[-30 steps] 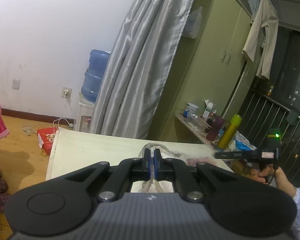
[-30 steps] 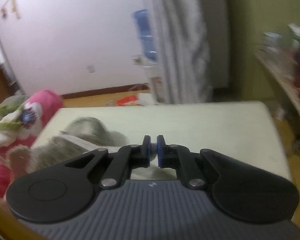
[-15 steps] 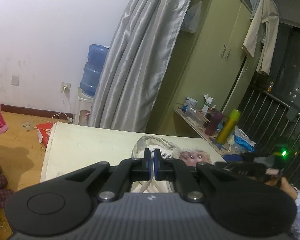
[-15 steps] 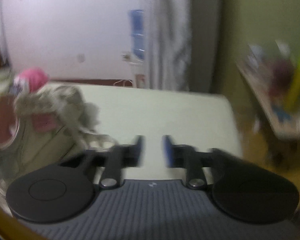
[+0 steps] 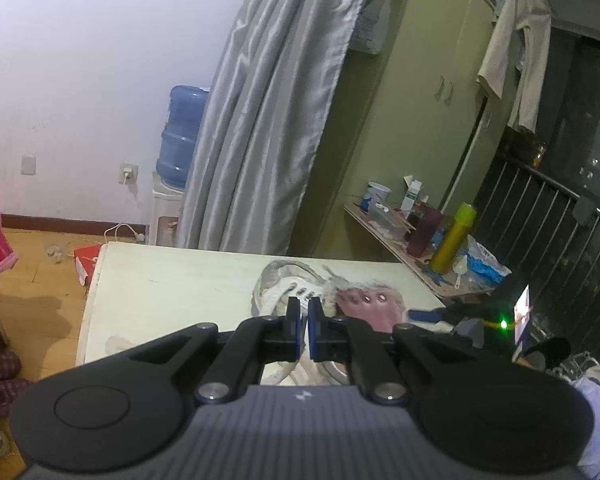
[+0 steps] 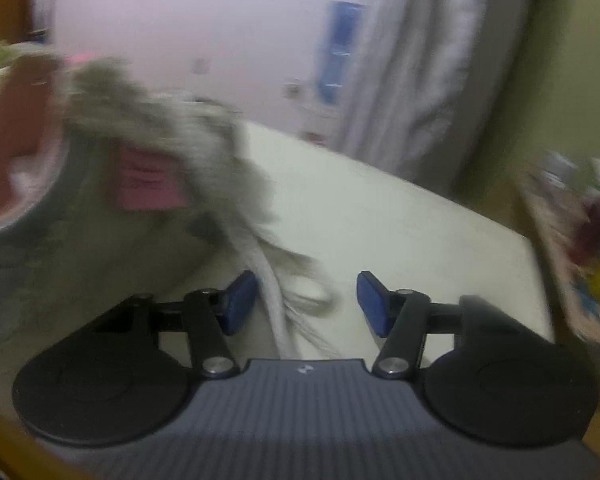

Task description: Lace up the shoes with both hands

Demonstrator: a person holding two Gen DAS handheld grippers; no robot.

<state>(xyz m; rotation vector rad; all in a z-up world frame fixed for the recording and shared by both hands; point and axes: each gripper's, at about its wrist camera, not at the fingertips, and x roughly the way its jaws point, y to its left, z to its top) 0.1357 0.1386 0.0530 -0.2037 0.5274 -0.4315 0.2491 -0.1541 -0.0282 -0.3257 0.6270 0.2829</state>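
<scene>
Lace (image 6: pixel 274 304) runs between my right gripper (image 6: pixel 306 304) pads, which stand spread and touch nothing; the strand lies just beside the left-hand pad and well clear of the other. Its long axis runs from the shoe (image 6: pixel 100 184), up and to the left in the right wrist view, down toward my wrist, nearly along the line of my fingers. My left gripper (image 5: pixel 304 324) is pressed together; pale strands show under it, but whether it pinches one I cannot tell. In the left wrist view, the shoe lies on the table (image 5: pixel 172 280) toward its far right corner, long axis across the view. The right gripper is nearer the loose lace, so I judge the next grasp falls to it.
</scene>
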